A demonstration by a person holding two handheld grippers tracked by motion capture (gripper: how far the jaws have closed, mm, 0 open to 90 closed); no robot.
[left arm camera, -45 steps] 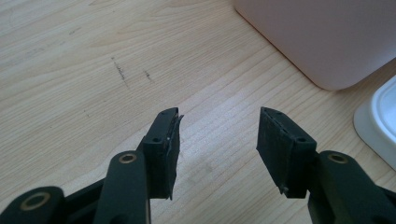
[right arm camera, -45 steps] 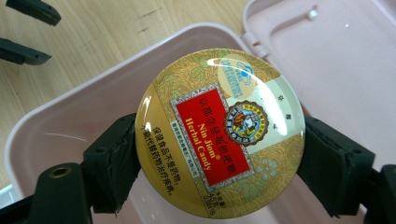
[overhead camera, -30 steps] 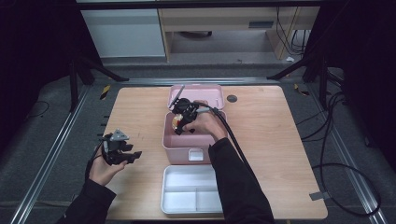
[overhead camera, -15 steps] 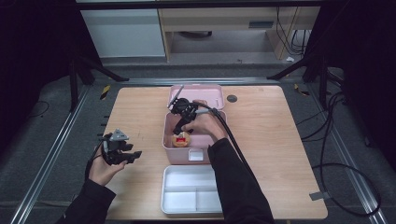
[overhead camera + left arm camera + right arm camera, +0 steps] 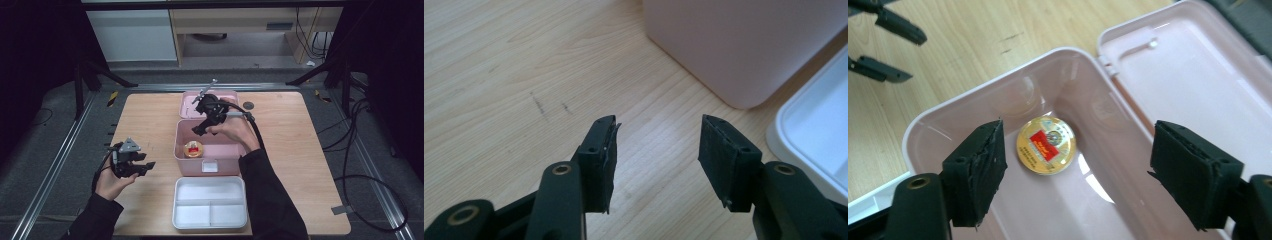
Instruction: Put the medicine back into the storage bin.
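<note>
A round gold tin [image 5: 194, 148] with a red label [image 5: 1047, 145] lies flat on the floor of the open pink box [image 5: 180, 150]. My right gripper [image 5: 199, 131] hangs above the box, pointing down into it. Its jaws [image 5: 1080, 145] stand open and have just been closing a little, with nothing between them and the tin well below. My left gripper [image 5: 145, 167] is held low over the wooden table to the left of the box. In the left gripper view it [image 5: 658, 145] is open and holds nothing.
The box's hinged lid [image 5: 187, 102] lies open flat behind it. A white two-compartment tray [image 5: 210, 202] sits in front of the box, near the table's front edge. A small dark disc [image 5: 248, 105] lies at the back right. Cables trail off the right side.
The tin was up at my right gripper's jaws a second ago and now lies on the box floor. The right gripper has risen and drawn back. The left gripper has kept still.
</note>
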